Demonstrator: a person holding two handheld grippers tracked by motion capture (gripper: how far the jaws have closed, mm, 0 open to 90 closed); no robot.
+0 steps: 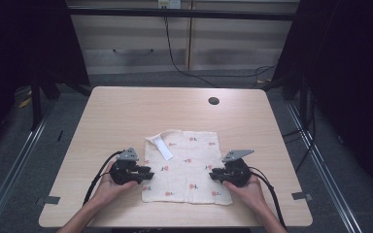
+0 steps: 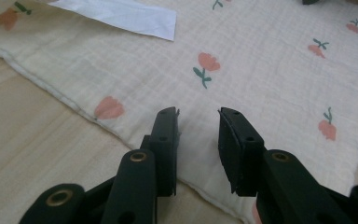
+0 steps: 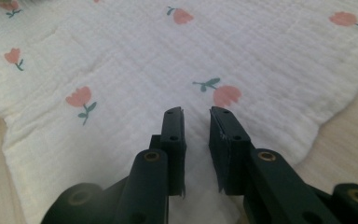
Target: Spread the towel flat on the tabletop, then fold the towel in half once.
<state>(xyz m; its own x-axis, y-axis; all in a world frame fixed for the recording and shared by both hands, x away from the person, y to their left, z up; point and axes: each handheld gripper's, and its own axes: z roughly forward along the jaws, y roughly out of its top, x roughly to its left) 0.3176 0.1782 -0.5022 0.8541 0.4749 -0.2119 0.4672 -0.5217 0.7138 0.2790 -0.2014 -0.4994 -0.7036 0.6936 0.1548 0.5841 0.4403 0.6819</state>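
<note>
The cloth point(image 1: 187, 167), lying flat near the table's point(image 1: 126, 111) near edge, is light, limp muslin; grasp it at its left and right hems, where the left gripper point(image 1: 145, 174) and right gripper point(image 1: 214, 174) rest, jaws narrowly apart, gripping nothing.

A light wooden table point(image 1: 126, 111) with rounded corners stands mid-room, a round dark cable hole point(image 1: 213, 101) in its top at about one o'clock. Grey carpet floor point(image 1: 24, 160) lies all around it. At twelve o'clock a pale panelled wall point(image 1: 233, 43) runs across, with a black cable point(image 1: 172, 53) hanging down it to the floor. Black curtains point(image 1: 349, 73) close off three o'clock and nine o'clock. Metal rails point(image 1: 9, 170) run along the floor on both sides. Small grey tape strips point(image 1: 300, 196) sit at the table's near corners. The light is even and soft.
</note>
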